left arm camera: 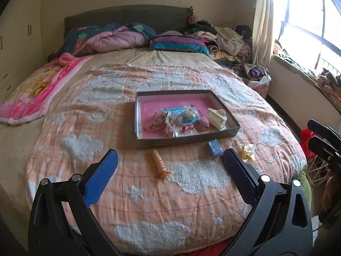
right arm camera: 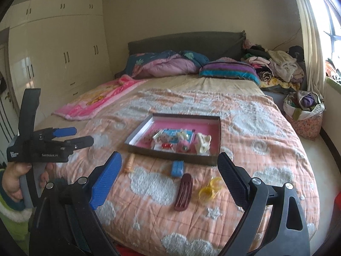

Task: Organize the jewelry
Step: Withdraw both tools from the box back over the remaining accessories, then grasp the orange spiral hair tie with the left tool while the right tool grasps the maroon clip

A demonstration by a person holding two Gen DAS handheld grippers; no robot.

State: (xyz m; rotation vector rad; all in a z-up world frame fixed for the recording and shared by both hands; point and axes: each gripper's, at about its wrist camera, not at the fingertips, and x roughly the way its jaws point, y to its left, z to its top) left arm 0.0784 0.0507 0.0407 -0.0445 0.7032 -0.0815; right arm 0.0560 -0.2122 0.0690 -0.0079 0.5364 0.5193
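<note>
A shallow grey box with a pink floor (left arm camera: pixel 147 106) (right arm camera: pixel 147 125) lies on the bed and holds several small jewelry pieces and a cream hair claw (left arm camera: pixel 217 116) (right arm camera: pixel 203 144). In front of it lie an orange spiral hair tie (left arm camera: pixel 158 163) (right arm camera: pixel 129 163), a blue block (left arm camera: pixel 213 148) (right arm camera: pixel 177 168), a dark red hair clip (right arm camera: pixel 183 192) and yellow rings (left arm camera: pixel 247 152) (right arm camera: pixel 210 188). My left gripper (left arm camera: pixel 170 161) is open and empty above the hair tie; it also shows in the right wrist view (right arm camera: pixel 83 135). My right gripper (right arm camera: pixel 169 166) is open and empty above the clip and block.
The bed has a peach cloud quilt (left arm camera: pixel 106 111), a pink blanket (left arm camera: pixel 40 87) at the left, and pillows and folded clothes (left arm camera: pixel 226 38) at the headboard. A fabric basket (right arm camera: pixel 304 111) stands right of the bed. A wardrobe (right arm camera: pixel 55 53) is at the left, a window at the right.
</note>
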